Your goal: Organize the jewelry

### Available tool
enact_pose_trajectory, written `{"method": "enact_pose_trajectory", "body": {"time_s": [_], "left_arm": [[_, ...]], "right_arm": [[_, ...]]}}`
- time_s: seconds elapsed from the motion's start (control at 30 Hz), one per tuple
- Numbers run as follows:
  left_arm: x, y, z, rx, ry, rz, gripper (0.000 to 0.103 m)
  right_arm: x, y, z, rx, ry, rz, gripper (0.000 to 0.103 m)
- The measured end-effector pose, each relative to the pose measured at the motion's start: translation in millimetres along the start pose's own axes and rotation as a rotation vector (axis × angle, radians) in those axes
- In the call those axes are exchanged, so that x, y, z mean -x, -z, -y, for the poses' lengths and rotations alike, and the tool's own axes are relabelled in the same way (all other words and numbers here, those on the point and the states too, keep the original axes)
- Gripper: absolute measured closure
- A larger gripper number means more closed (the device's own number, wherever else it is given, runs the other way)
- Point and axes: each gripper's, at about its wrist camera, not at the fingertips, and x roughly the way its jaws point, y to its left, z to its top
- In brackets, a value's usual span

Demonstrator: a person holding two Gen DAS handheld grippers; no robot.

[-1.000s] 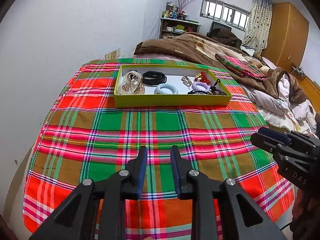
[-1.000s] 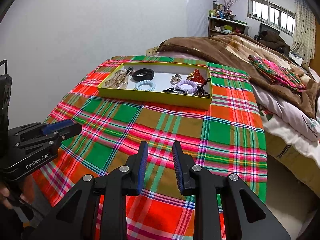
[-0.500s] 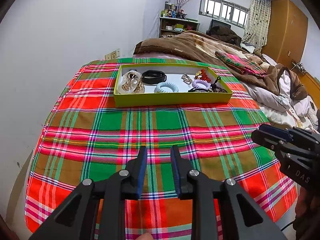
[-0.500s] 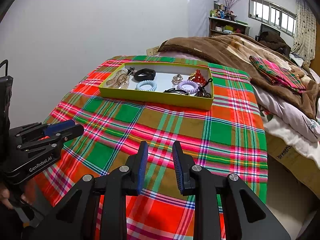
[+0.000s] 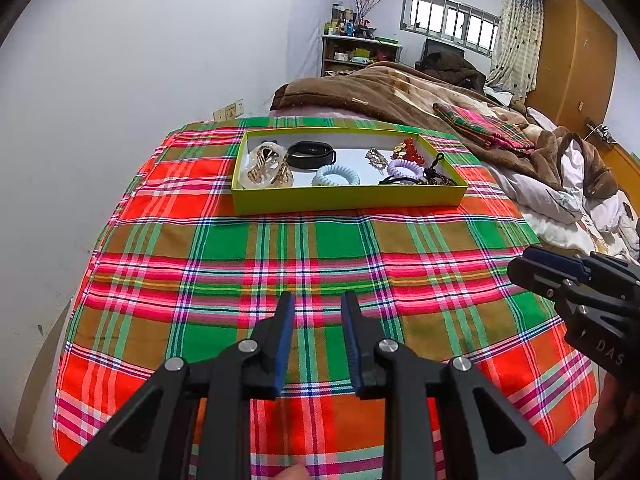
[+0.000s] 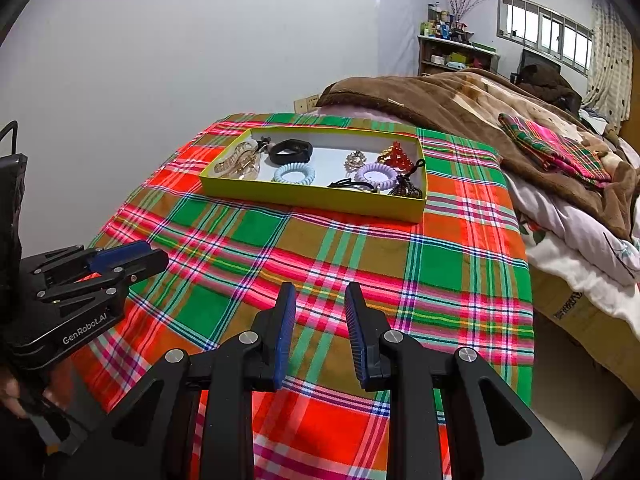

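A yellow-green tray [image 5: 344, 200] [image 6: 312, 200] sits at the far end of a plaid-covered table. It holds a clear clip with gold pieces [image 5: 267, 169], a black band [image 5: 311, 154], a pale blue coil tie [image 5: 335, 175], a lilac coil tie [image 5: 405, 167], a red bead piece [image 5: 411, 149], a gold brooch [image 5: 374, 155] and dark cords [image 5: 436, 178]. My left gripper [image 5: 317, 308] is open and empty above the near cloth. My right gripper [image 6: 320, 300] is open and empty too. Both are well short of the tray.
The plaid cloth [image 5: 320, 264] covers the table, against a white wall at left. A bed with a brown blanket [image 5: 384, 92] and a folded plaid cloth [image 5: 484, 128] lies to the right. The table edge drops off at right [image 6: 532, 280].
Both grippers have drifted slightly; the tray and its contents have not moved.
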Motion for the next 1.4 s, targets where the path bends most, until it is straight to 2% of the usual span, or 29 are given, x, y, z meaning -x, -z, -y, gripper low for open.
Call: {"method": "enact_pose_trajectory", "body": {"time_s": [0.43,1.4], "left_arm": [[-2.5,2.6,2.1,-0.019,-0.038,0.000,0.078],[-5.2,5.3,0.7,0.002,-0.042,-0.015,0.078]], "right_arm": [[-0.6,1.0,0.7,-0.003,-0.001,-0.003,0.077],[-2.6,3.7,0.2,0.000,-0.004,-0.009,0.077]]}}
